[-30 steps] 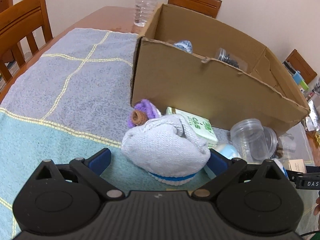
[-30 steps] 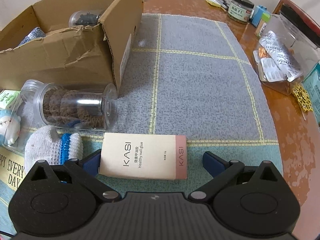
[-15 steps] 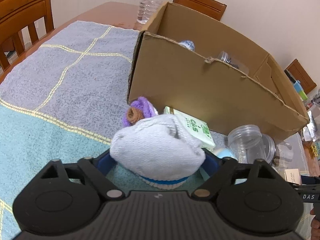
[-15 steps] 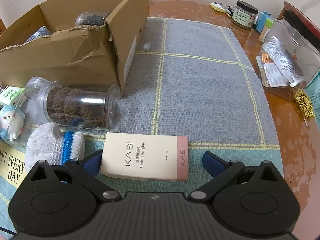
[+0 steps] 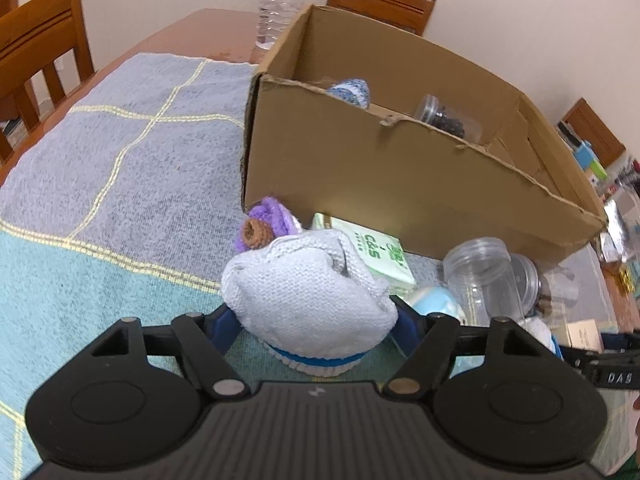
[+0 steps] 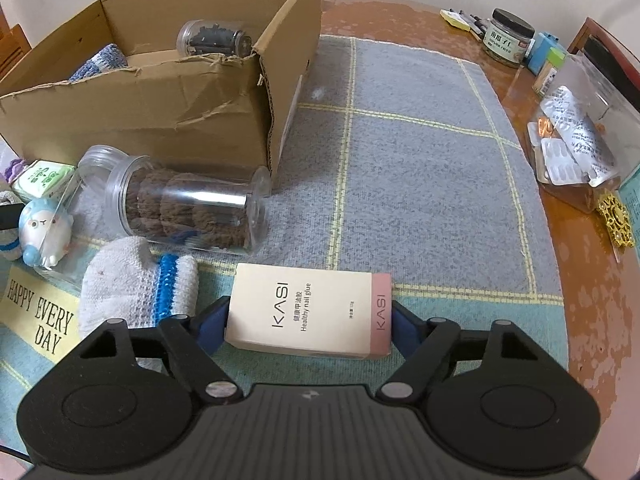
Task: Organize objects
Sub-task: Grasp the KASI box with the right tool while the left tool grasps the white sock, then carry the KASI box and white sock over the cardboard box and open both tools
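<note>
Presently, a white knitted sock (image 5: 312, 300) is being gripped by the left tongs (image 5: 316, 320) and a nail-glue box (image 6: 310, 312) by the right tongs (image 6: 310, 322), both low over the tabletop, likely needing lifting into the cardboard box (image 5: 400, 176).

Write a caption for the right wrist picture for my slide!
Right hand-held gripper clamps a KASI nail glue box beside a white sock, near the cardboard box.

wooden chairs (image 5: 38, 40), water bottle (image 5: 280, 4)
</note>
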